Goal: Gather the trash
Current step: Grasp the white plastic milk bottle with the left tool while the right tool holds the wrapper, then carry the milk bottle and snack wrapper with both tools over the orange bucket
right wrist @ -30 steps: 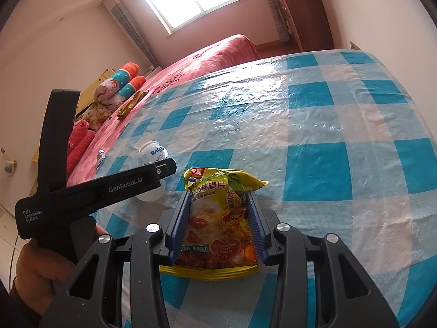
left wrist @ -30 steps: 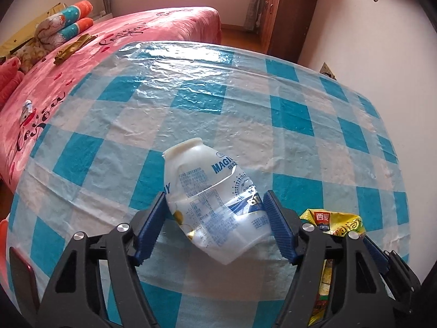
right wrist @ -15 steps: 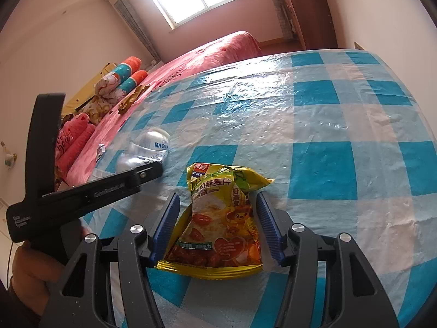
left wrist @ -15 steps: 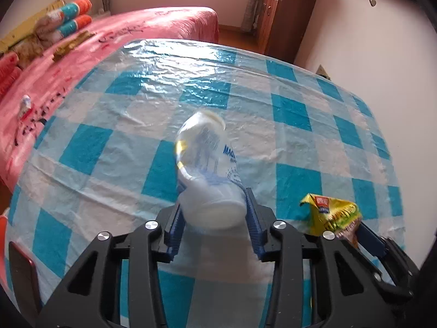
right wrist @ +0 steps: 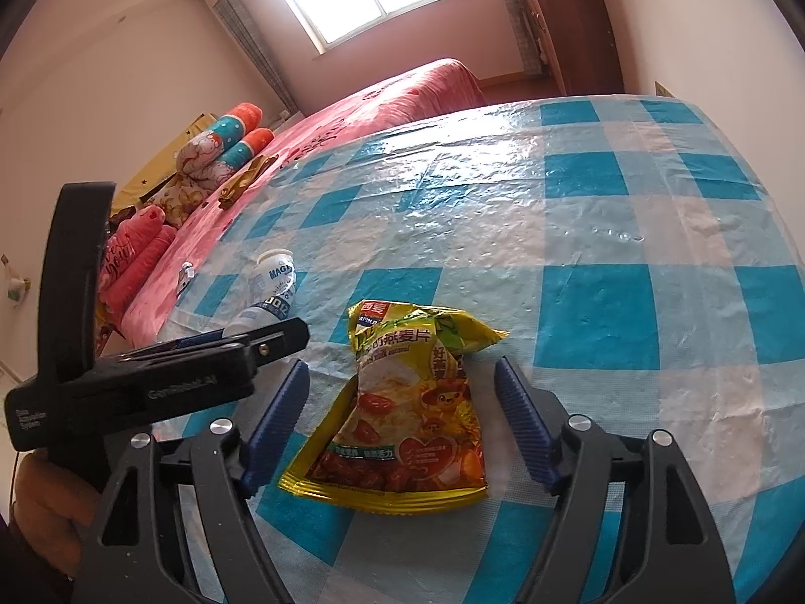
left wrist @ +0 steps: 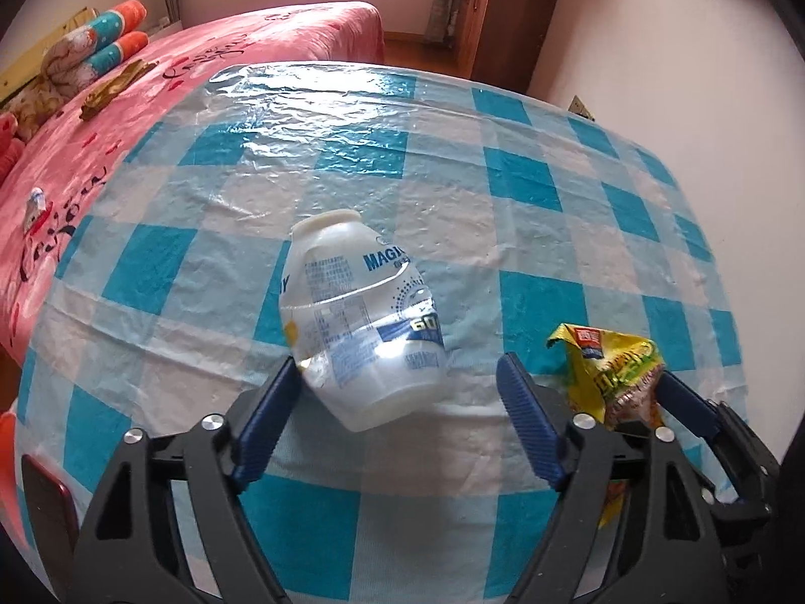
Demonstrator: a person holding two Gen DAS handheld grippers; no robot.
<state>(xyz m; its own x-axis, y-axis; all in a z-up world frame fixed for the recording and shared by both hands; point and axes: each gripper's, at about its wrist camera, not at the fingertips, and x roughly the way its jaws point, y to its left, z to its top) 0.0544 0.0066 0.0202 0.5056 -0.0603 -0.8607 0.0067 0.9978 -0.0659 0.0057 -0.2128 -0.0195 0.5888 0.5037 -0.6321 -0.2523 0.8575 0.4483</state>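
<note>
A crushed white plastic bottle (left wrist: 359, 324) with blue print lies on the blue-and-white checked table (left wrist: 352, 161). My left gripper (left wrist: 402, 385) is open, and the bottle's base sits between its fingers, against the left one. A yellow snack bag (right wrist: 407, 402) lies flat on the table. My right gripper (right wrist: 402, 392) is open, its fingers on either side of the bag and apart from it. The bottle also shows in the right wrist view (right wrist: 269, 287), and the bag in the left wrist view (left wrist: 609, 367).
A bed with a pink cover (left wrist: 100, 116) runs along the table's left side, with rolled cushions (right wrist: 226, 146) on it. A brown wooden cabinet (left wrist: 508, 10) stands at the far wall. A pink wall (left wrist: 679, 50) is close on the right.
Both grippers have opened. The left had closed on the bottle and lifted it half a second ago; the bottle now lies on the table. The bag was let go and lies flat.
</note>
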